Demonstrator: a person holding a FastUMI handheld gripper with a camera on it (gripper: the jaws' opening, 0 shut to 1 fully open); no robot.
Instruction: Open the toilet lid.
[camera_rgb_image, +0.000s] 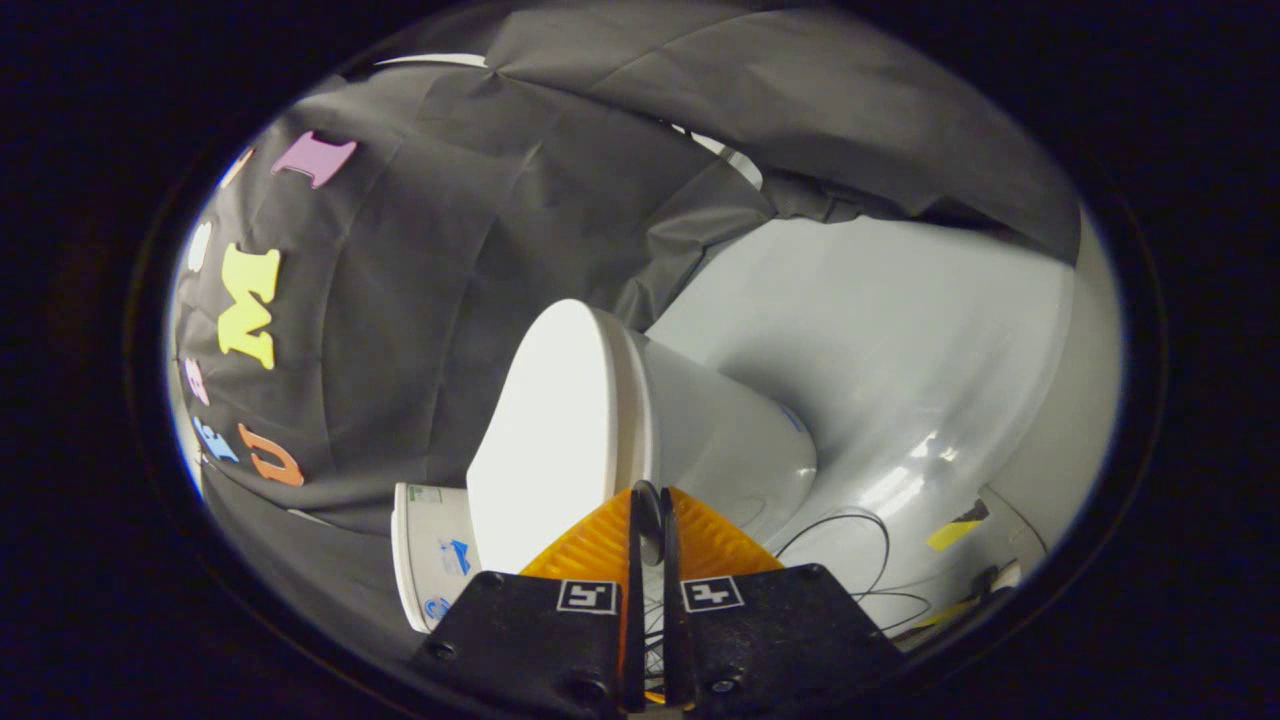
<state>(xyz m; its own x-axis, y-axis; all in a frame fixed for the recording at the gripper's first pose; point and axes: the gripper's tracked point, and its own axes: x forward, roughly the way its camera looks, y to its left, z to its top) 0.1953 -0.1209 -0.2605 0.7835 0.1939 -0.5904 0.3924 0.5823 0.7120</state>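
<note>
The view is rolled onto its side, so the white toilet lies sideways just ahead of the fingers. Its flat lid (545, 440) rests down against the seat and bowl (720, 440). The thin front edge of the lid runs straight into the narrow gap between my fingers. My gripper (647, 515) is shut on that lid edge, one finger on the lid's top face and the other on the bowl side. The tank (430, 560), with small stickers on it, sits behind the lid.
A glossy grey floor (900, 330) spreads beyond the bowl. Thin black cables (850, 540) loop over it close to the fingers, near a strip of yellow tape (950, 535). Black cloth wall (430, 300) hangs behind the toilet.
</note>
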